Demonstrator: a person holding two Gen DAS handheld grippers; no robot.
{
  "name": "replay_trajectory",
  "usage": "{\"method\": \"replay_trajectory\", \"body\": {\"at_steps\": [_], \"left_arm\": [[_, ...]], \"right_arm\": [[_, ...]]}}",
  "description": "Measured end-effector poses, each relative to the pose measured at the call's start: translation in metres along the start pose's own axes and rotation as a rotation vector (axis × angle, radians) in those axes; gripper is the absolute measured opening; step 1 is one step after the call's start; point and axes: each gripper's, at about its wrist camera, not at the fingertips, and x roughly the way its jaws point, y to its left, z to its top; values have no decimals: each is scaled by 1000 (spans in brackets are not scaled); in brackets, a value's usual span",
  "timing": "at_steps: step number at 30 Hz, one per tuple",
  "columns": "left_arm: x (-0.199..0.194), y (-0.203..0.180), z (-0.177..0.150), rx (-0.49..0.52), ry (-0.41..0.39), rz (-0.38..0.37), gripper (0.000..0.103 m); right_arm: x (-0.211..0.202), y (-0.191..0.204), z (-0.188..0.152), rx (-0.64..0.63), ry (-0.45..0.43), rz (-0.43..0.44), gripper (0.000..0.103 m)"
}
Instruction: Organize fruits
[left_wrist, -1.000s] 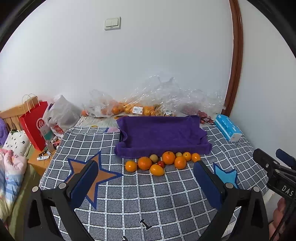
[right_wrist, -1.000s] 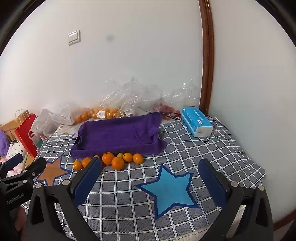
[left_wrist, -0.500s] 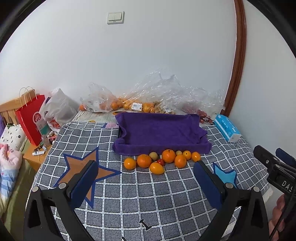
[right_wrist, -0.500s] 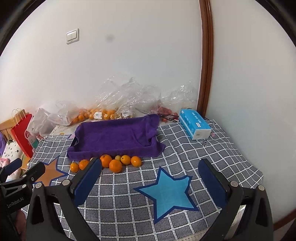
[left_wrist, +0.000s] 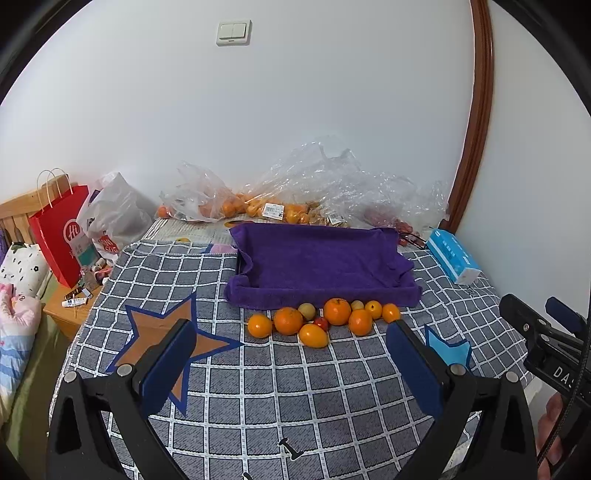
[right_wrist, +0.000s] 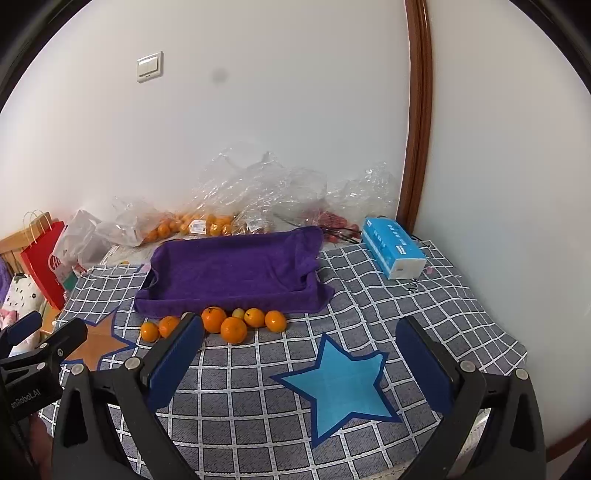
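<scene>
While both grippers hang above the checked cloth, nothing is held.
Left gripper (left_wrist: 291, 354): jaws wide apart, empty, over the cloth short of the fruit.
Right gripper (right_wrist: 301, 347): jaws wide apart, empty, above the blue star (right_wrist: 338, 380).
Loose fruits (left_wrist: 325, 319): nine counted in the left wrist view, in a loose row on the cloth, just in front of the tray's near edge and outside it.
Orange-coloured fruits: six, including the largest orange (left_wrist: 337, 311) and an oval one (left_wrist: 313, 335) nearest the camera.
Pale yellowish fruits: two, against the tray edge.
Small red fruit (left_wrist: 322, 323): one, amid the oranges.
Purple towel-lined tray (left_wrist: 321, 258): one, no fruit in it.
Stars on the cloth: two, an orange star (left_wrist: 162, 332) and the blue one.
Clear plastic bags (left_wrist: 295, 192): several by the wall, more oranges inside; number unclear.
Blue tissue box (right_wrist: 393, 251): one, right of the tray.
Red paper bag (left_wrist: 61, 230): one, far left.
</scene>
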Motion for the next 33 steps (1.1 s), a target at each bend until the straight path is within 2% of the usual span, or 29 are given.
{"method": "replay_trajectory", "body": {"at_steps": [24, 33], "left_arm": [[4, -2, -1, 3, 2, -6, 103], [4, 4, -4, -24, -5, -16, 103]], "right_arm": [[3, 1, 1, -9, -12, -3, 102], [5, -1, 1, 9, -21, -3, 102]]}}
